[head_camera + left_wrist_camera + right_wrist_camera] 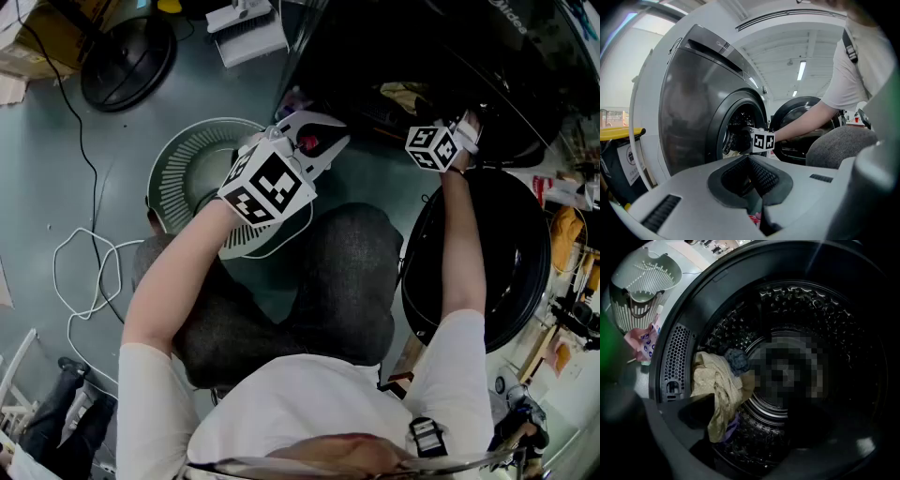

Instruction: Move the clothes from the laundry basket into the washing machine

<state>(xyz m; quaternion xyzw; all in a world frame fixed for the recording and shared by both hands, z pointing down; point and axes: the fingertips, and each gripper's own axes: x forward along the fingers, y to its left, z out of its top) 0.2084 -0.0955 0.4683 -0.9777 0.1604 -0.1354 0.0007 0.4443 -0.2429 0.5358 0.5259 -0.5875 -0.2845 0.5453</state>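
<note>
Head view: shows the left claw [323,141] above the far rim of the laundry basket [178,169], and the right claw [466,122] reaching into the mouth of the washing machine [506,47], beside its swung-open door [511,262].

Left gripper view: shows that claw closed, pads meeting, gripping nothing.

Right gripper view: shows this claw spread wide inside the drum [797,310], a beige garment [717,390] draped at the drum lip against one finger, a blue-grey piece [737,359] just behind it, and a pink cloth [644,341] near the basket, outside the machine

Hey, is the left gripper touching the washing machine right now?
Apart. The left gripper view shows the washing machine standing well ahead of the left gripper, with open air between them.
</note>
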